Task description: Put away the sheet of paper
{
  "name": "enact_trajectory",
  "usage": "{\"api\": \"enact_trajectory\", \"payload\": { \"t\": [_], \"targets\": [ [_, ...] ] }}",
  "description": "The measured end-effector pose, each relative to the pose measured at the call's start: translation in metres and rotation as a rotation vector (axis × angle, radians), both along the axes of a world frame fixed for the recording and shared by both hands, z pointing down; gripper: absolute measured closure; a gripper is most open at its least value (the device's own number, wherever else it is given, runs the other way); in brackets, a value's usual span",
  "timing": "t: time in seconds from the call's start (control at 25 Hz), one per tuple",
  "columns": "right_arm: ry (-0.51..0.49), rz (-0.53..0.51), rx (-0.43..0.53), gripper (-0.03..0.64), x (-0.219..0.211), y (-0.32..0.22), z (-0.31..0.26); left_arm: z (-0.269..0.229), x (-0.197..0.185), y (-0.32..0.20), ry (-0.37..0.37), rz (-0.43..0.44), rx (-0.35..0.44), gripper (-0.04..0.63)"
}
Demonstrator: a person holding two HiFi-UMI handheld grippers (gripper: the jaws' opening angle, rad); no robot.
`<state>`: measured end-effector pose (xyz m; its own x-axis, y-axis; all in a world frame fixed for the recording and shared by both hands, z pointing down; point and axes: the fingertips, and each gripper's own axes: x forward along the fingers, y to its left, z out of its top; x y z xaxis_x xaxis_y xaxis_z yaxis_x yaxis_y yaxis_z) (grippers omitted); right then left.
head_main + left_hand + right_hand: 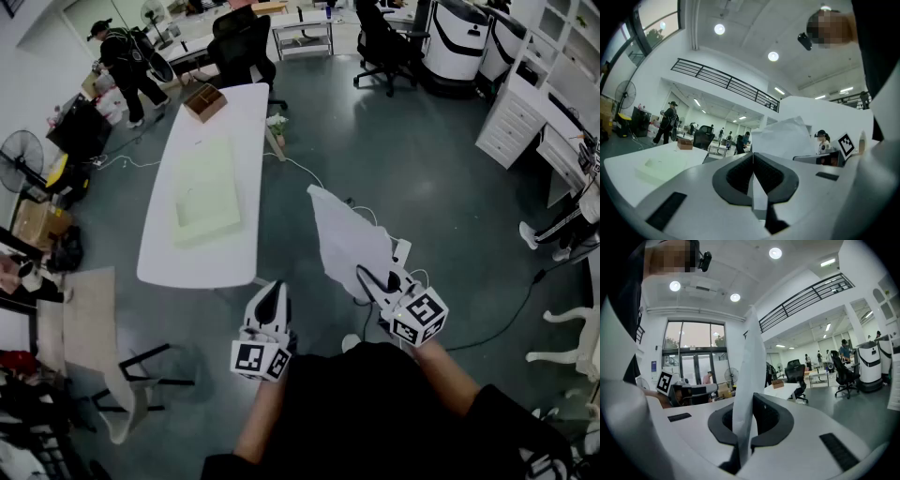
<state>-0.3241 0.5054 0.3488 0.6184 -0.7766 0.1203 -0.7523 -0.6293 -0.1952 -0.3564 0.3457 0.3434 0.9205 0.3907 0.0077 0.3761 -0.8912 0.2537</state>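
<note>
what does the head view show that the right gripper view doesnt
Only the head view: the pale green pad on the white table, and the sheet of paper's broad face. Only the right gripper view: the right gripper's jaws shut on the paper's edge, ceiling lights, big windows. Both: paper, table, brown box, left gripper.

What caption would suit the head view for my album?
A sheet of paper pinched in the right claw, the left claw shut and empty, a white table ahead.

Bright, even light from round white recessed ceiling lamps [719, 29]; heavy fisheye bending, dark vignetted corners.
</note>
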Motion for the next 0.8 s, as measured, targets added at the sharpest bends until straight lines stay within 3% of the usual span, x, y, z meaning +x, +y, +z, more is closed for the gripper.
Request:
{"api": "enact_trajectory", "payload": {
  "t": [0.28,0.48,0.8],
  "targets": [
    [-0.021,0.040,-0.012,0.618,-0.009,0.010,0.000,0.002,-0.008,0.011,0.014,-0.097,0.014,0.591],
    [-0.082,0.082,-0.017,0.618,-0.012,0.027,0.016,0.008,-0.014,0.022,-0.011,-0.099,0.041,0.591],
    [-0.078,0.121,-0.021,0.618,-0.012,0.059,0.028,0.019,-0.022,0.049,-0.034,-0.112,0.086,0.591]
  ]
}}
